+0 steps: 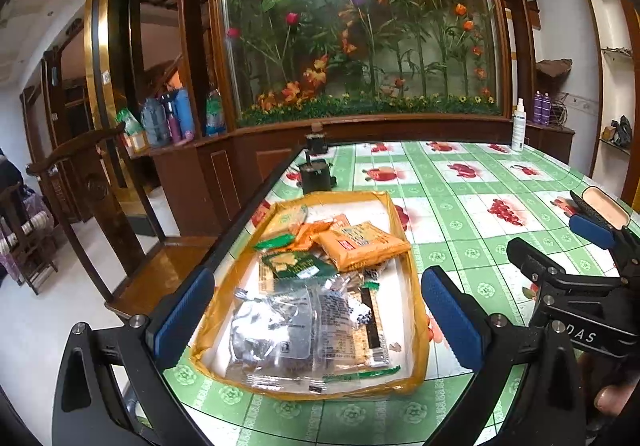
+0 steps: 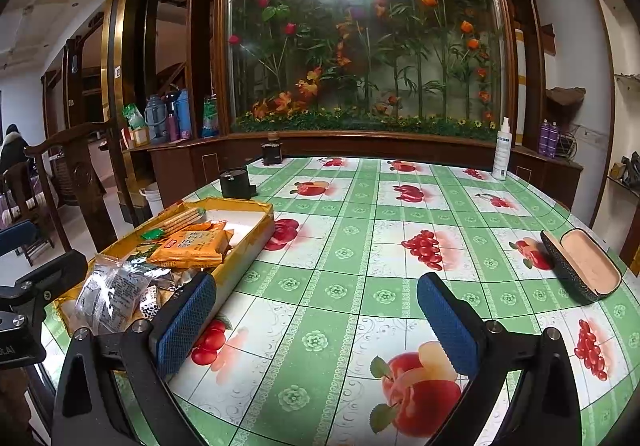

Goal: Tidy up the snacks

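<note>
1. Wooden chair [image 1: 80,181]: off the tabletop's edge, well left of the left gripper's jaws.
2. Left gripper [image 1: 316,310]: jaws spread wide and holding nothing; the blue pads [image 1: 184,310] stand one on each side of the tray's near half.
3. Yellow cardboard tray [image 1: 416,310]: lies on the tabletop [image 1: 460,181] near its left edge, framed between the left jaws; in the right wrist view it sits just left of, and beyond, the right gripper's left jaw.
4. Clear plastic snack packets [image 1: 280,326]: piled in the tray's near end, directly between the left jaws.
5. Dark green snack packet [image 1: 296,262]: mid-tray, just beyond the clear packets.
6. Orange biscuit packet [image 1: 360,242]: rests on top of the other snacks towards the tray's far end, ahead of the jaws.
7. Small black device [image 1: 316,173]: stands on the tabletop beyond the tray's far edge, apart from it.
8. Right gripper [image 2: 316,322]: jaws spread wide, empty, over a bare patch of fruit-printed cloth; its left pad [image 2: 184,322] overlaps the tray's near corner in the picture, contact cannot be told.
9. White spray bottle [image 2: 502,149]: upright at the tabletop's far edge, well ahead and right of the right jaws.
10. Open glasses case [image 2: 584,266]: lies on the tabletop to the right of the right jaws, well apart from the tray.
</note>
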Demonstrator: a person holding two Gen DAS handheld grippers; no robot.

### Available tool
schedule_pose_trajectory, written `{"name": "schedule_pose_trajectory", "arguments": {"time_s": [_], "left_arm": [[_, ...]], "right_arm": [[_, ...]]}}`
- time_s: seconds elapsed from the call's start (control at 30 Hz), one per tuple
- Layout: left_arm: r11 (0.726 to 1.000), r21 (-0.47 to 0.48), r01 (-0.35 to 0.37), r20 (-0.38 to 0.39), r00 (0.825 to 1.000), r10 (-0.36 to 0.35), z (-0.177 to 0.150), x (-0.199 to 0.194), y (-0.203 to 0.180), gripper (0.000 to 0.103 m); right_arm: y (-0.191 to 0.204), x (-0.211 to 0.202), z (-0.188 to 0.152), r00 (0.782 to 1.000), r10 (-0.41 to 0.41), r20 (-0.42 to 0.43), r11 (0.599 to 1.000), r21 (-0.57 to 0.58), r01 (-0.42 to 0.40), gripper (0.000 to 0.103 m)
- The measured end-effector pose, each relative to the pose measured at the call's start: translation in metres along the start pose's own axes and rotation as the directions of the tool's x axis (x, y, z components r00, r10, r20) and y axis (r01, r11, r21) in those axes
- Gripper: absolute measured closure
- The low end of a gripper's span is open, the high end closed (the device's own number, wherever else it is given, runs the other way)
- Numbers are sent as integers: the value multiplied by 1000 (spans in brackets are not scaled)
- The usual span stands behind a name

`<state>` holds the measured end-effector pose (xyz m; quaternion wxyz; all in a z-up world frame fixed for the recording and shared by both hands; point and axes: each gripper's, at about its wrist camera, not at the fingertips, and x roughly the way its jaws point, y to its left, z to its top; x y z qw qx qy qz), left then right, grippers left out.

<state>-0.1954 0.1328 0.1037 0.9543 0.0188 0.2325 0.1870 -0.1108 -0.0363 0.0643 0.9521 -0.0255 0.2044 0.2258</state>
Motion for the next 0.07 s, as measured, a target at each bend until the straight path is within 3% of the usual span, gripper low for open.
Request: {"name": "schedule_pose_trajectory", "arguments": {"time_s": [0.07], "left_arm": [[1000, 9, -6, 8, 1000, 6, 1, -2, -2, 0]], "right_arm": [[0, 0, 0, 1000, 1, 0, 1000, 0, -1, 1]]}}
